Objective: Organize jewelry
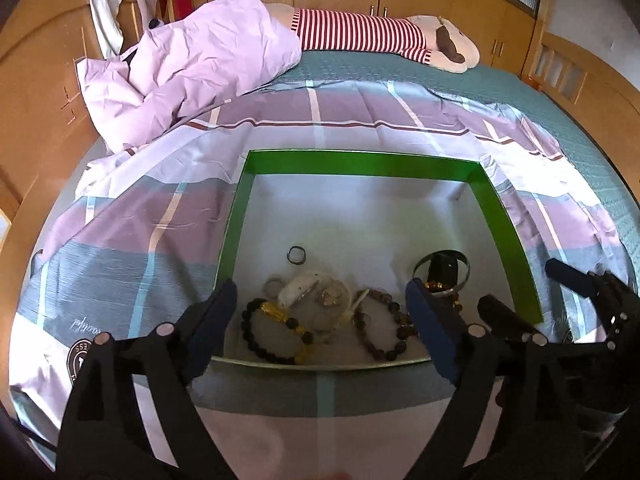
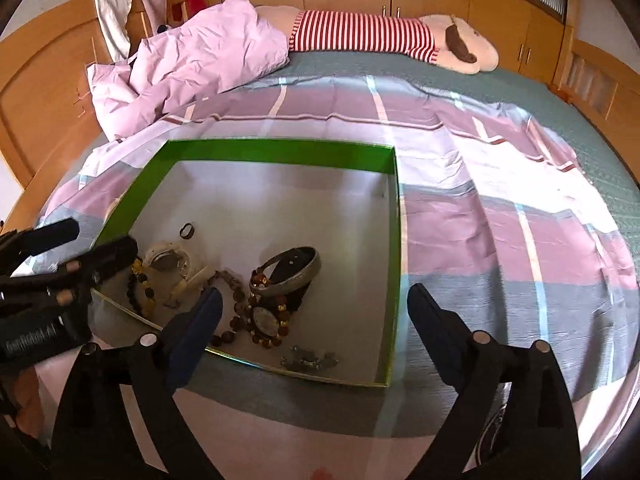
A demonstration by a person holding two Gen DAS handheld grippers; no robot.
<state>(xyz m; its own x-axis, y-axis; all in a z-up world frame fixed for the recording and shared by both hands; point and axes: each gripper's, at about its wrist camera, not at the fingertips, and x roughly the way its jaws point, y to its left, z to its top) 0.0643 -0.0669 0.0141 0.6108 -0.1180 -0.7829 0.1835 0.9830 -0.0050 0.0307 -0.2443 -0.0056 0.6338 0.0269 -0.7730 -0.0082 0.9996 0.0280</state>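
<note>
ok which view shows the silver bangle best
The right wrist view: the silver bangle shows nearly whole, leaning over beads in the green box. In the left wrist view, a left gripper finger hides part of it.

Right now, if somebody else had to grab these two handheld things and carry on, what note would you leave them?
Left tool: open, empty, over the near edge of the green box.
Right tool: open, empty, at the box's near right corner.
The jewelry sits bunched in the box's near part: black bead bracelet, brown bead bracelet, metal bangle, small ring.
Done: pieces are in the box.
Left: they lie tangled; spreading them apart probably remains.
</note>
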